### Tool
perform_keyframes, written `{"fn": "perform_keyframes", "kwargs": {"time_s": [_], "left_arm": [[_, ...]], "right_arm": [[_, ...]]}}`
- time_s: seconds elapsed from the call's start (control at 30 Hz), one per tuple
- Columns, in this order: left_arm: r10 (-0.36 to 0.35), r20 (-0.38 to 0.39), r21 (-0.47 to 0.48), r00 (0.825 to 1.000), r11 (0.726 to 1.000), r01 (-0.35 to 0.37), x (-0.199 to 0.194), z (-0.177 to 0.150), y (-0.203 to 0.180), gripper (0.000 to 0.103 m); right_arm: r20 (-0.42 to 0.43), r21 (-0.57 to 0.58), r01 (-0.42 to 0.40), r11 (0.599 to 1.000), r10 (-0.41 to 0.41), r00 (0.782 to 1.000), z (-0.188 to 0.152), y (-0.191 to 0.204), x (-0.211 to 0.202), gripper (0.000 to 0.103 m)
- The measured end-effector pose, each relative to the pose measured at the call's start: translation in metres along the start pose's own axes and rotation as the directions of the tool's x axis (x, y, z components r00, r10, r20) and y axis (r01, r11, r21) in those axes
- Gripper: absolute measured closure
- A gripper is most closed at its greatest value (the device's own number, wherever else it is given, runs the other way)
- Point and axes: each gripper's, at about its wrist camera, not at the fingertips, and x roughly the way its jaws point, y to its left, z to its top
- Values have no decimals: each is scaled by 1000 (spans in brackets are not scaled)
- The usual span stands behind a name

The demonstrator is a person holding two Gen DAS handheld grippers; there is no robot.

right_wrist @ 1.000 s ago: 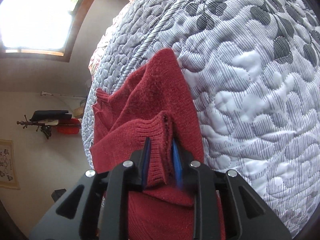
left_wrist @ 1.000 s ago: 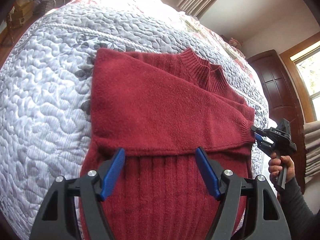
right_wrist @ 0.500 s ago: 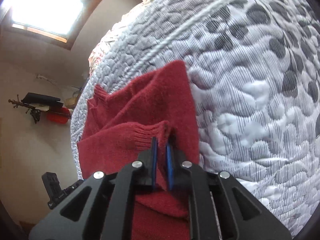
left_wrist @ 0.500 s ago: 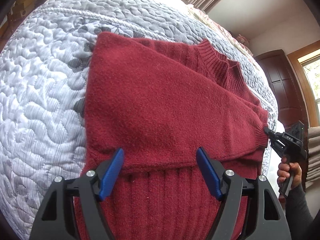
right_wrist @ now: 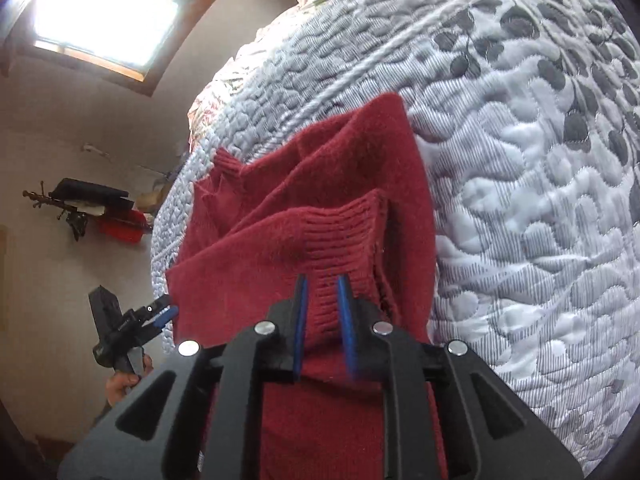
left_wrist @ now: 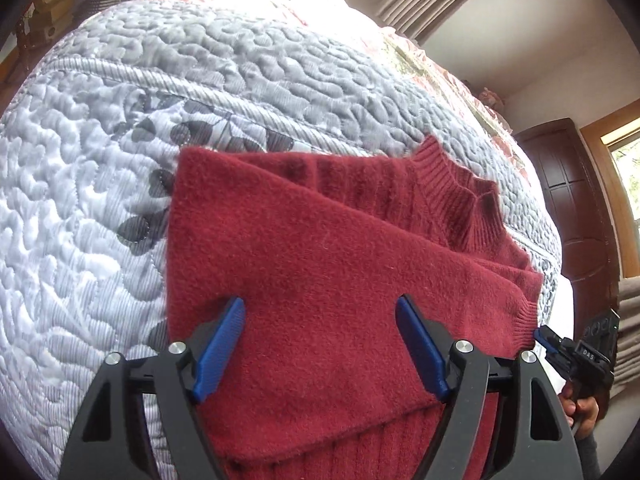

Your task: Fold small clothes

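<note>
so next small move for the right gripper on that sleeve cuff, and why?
Probably lower the cuff onto the sweater body and open the right gripper. The sleeve already lies across the chest, with its ribbed end pinched at the far edge; the left gripper hovers open, holding nothing.

Left wrist view: looks forward along the left gripper (left_wrist: pixel 320 344), close above the red sweater (left_wrist: pixel 320 248), facing across the quilted bedspread (left_wrist: pixel 100 208) toward a dark wooden door (left_wrist: pixel 576 208) at 3 o'clock. Right wrist view: looks along the right gripper (right_wrist: pixel 323 312) from the sweater's cuff, a window (right_wrist: pixel 104 4) at 11 o'clock. Both views share sweater and bedspread; each shows the opposite gripper at its edge.
</note>
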Motion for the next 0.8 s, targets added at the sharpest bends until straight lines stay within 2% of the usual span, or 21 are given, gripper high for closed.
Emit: {"fn": "perform_keyframes", "kwargs": {"time_s": [0.03,0.1,0.13,0.23,0.27,0.3,0.4,0.5,0.53,0.57,0.63,0.67,0.7,0.8], "left_arm": [[16,-12,12,1000,1000,-16,6,0,1,25],[29,-22,39,999,999,-28,11,-2,1,25],[33,-22,51,999,998,-32,11,-3,0,25],[34,-23,49,999,998,-32,1,-8,-2,25],[19,-16,42,1000,999,-18,-8,-11,-3,25],[4,-4,42,1000,999,-3,-17,-16,-4,25],[-6,7,47,1000,999,5,-37,-38,-7,22],[22,-44,65,999,998,-19,-30,-58,-2,21],[34,-56,68,998,997,-30,-25,-62,2,21],[39,-58,75,998,997,-35,-22,-65,3,21],[47,-59,89,997,995,-42,-22,-65,2,21],[45,-60,82,997,996,-40,-25,-64,0,21],[38,-60,72,997,997,-34,-31,-64,-2,21],[8,-46,59,999,998,-5,-61,-72,-3,20]], "right_arm": [[-14,14,9,1000,-9,1000,-2,-4,7,89],[-17,27,24,999,-23,1000,-3,-14,13,101],[-19,36,20,999,-19,1000,-3,-16,13,102],[-6,29,8,1000,-8,1000,-2,-9,-1,91],[-2,20,-2,1000,2,1000,-4,-5,-7,84],[0,10,-11,1000,11,1000,-5,0,-12,82],[-34,-4,-20,1000,20,999,-16,5,-12,80],[-90,-18,15,1000,-17,996,-25,1,5,78],[-102,-12,37,999,-38,994,-27,-4,11,79],[-105,-11,62,998,-63,992,-28,-8,15,84],[-102,-4,71,997,-71,992,-30,-7,14,84],[-97,-4,65,998,-65,993,-33,-3,8,77],[-90,-17,58,998,-59,994,-37,4,0,66],[-88,-36,50,998,-53,995,-57,14,-28,59]]}}
